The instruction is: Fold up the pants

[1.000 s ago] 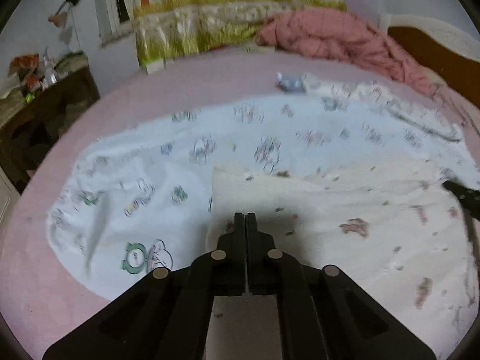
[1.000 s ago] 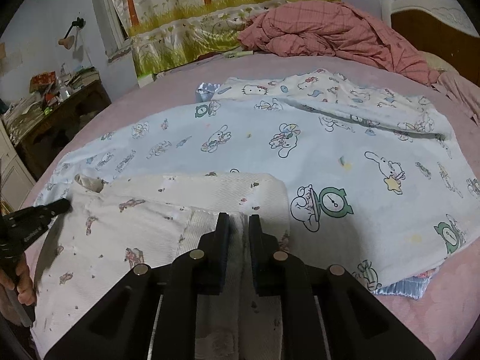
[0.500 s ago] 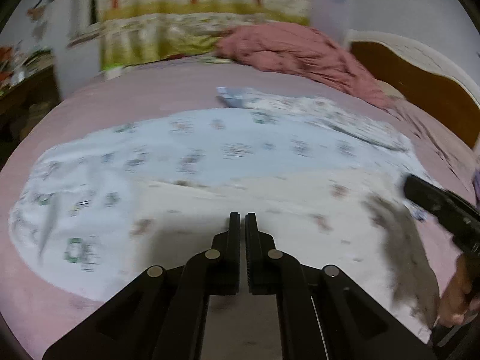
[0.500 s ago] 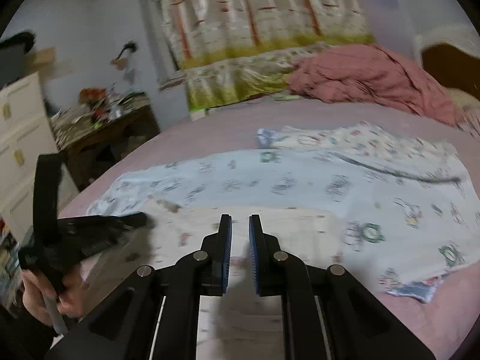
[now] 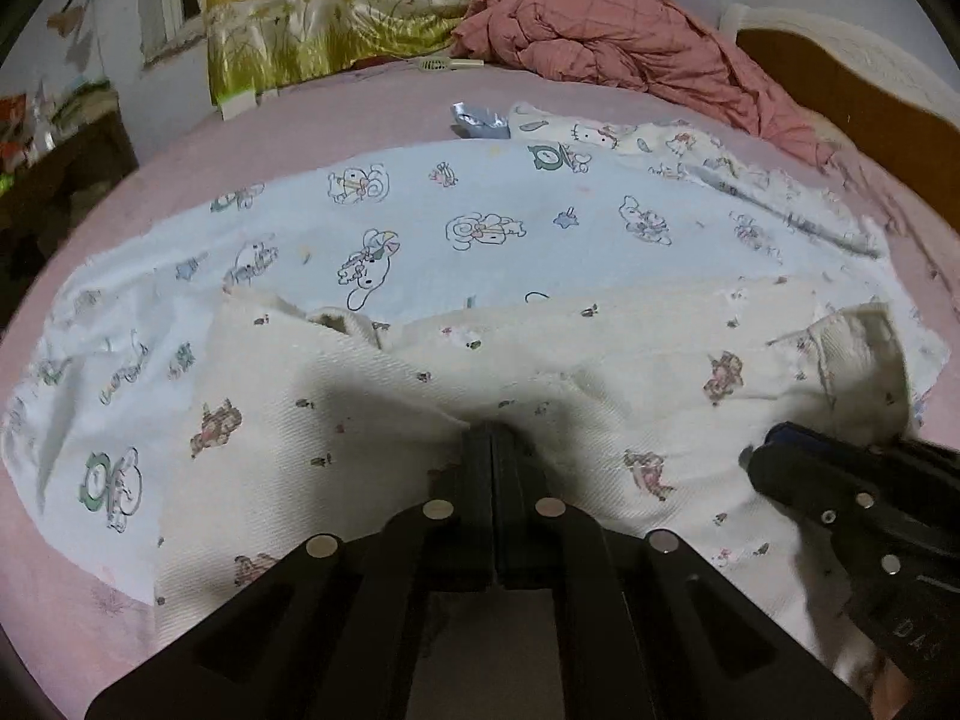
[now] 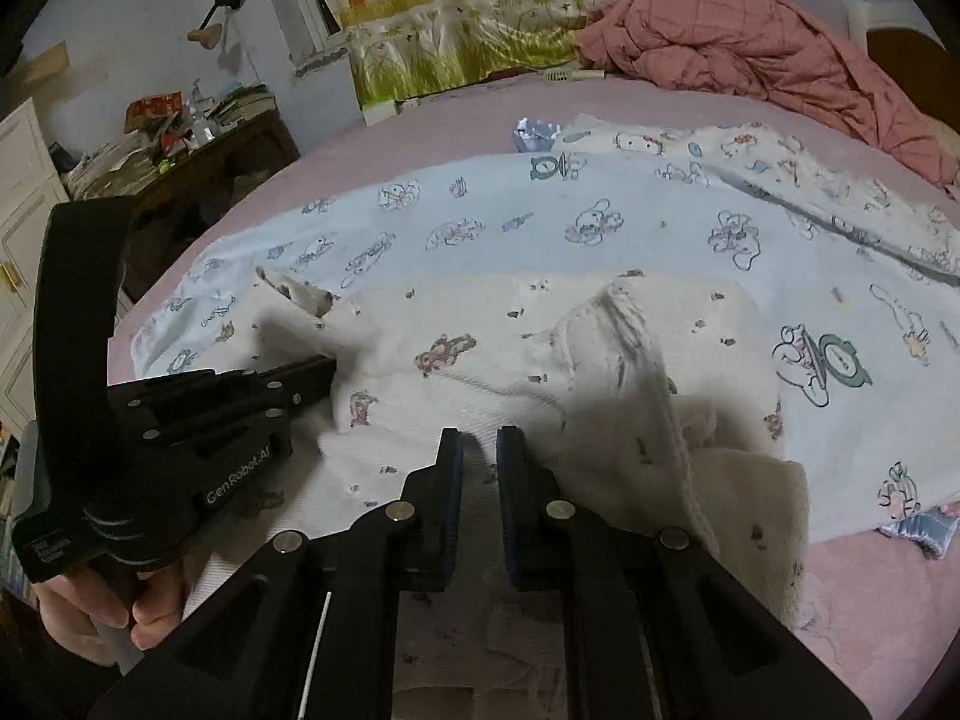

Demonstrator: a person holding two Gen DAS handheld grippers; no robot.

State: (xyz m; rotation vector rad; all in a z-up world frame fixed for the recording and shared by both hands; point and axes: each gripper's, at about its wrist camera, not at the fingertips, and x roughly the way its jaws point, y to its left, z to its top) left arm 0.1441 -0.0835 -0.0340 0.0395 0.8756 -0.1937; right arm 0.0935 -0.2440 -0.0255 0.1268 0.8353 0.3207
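I have the left gripper (image 5: 492,441) and right gripper (image 6: 480,450) both clenched on the cream pants (image 5: 372,420), mid-fold over the bed (image 5: 336,114). Next, I judge, I lay the pinched edge flat and let go evenly.

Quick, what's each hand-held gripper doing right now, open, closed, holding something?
Left hand-held gripper: shut on the cream pants.
Right hand-held gripper: shut on a fold of the same pants.

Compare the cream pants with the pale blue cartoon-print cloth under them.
The cream pants are bunched and creased, with small scattered prints; the pale blue cloth lies spread flat, with bigger outlined cartoon figures. The pants lie on top, nearer the cameras; the cloth reaches further out on all sides. Both tongs pinch the pants, not the cloth. Both rest on the pink bed.
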